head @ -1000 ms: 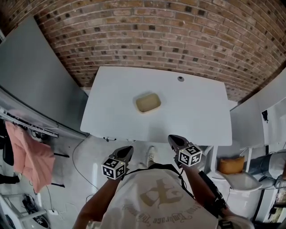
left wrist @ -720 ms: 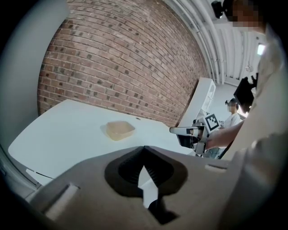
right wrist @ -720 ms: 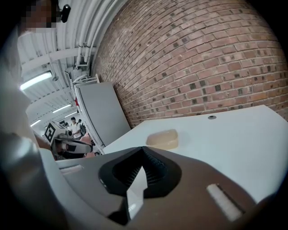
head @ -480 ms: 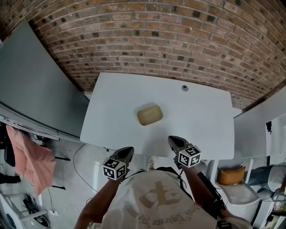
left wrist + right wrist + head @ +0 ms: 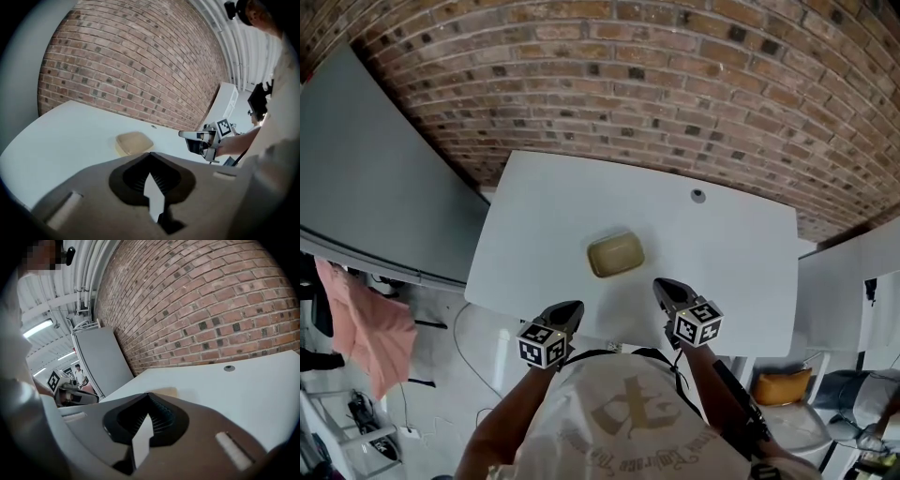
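A shallow beige tray [image 5: 615, 254] lies by itself near the middle of the white table [image 5: 731, 253]. My left gripper [image 5: 565, 310] hovers at the table's front edge, just short of the tray and to its left, jaws shut on nothing. My right gripper [image 5: 664, 288] is over the front edge to the tray's right, also shut and empty. The tray [image 5: 134, 143] shows ahead in the left gripper view, with the right gripper [image 5: 199, 140] off to the side. In the right gripper view only the tray's rim [image 5: 164, 391] peeks over the jaws.
A brick wall [image 5: 609, 84] runs behind the table. A small round cable hole [image 5: 698, 196] sits near the far right of the tabletop. A grey panel [image 5: 366, 178] stands to the left, a pink cloth [image 5: 356, 328] below it, and white furniture [image 5: 853, 281] to the right.
I have stepped closer to the table. Both grippers, earlier short of the front edge, now reach it, and the tray lies nearer to them. Both jaws stayed shut.
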A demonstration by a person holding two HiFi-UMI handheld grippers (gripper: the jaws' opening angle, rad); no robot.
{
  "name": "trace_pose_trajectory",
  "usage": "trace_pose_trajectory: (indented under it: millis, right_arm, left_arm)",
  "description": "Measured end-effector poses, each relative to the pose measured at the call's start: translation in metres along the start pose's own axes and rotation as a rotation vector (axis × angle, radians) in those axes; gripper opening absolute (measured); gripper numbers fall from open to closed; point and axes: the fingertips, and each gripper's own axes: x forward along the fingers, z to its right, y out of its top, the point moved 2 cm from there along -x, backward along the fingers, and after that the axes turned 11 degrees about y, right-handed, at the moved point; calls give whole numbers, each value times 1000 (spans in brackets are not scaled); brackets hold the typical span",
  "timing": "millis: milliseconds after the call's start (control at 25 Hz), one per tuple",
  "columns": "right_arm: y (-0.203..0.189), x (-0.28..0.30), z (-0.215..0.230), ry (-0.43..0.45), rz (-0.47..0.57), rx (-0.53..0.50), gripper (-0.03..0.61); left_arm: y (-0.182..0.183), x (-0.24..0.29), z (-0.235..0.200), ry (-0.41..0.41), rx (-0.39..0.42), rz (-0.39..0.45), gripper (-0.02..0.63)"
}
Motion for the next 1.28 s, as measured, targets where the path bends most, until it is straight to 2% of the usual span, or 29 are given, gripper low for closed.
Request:
trace_pose_trajectory:
  millis: [200,480,680,840,1080,1160,1280]
  right_arm:
    - [10,10,20,15,-6,1,8]
    - [13,22,26,28,-16,18,8]
    - [14,31,28,8,-15,22,8]
    - [18,32,29,-15,-6,39,8]
    - [18,39,43,-41,-21,55,8]
    - [19,43,45,-39,-25,59,8]
    - [20,50,49,-30,-31,62,8]
  left_arm:
    - [10,19,-4,18,-18,-11,3]
    - [14,35,-8,19,-23,-42,3]
    - [18,44,-19,11,-42,-64,3]
    - [17,54,-32,17,-87,-106,3]
    - [20,76,-42,38,-107,-168,5]
    - [18,82,-45,52,-139,-196,5]
    - [12,91,-55,87,-249,-241,6]
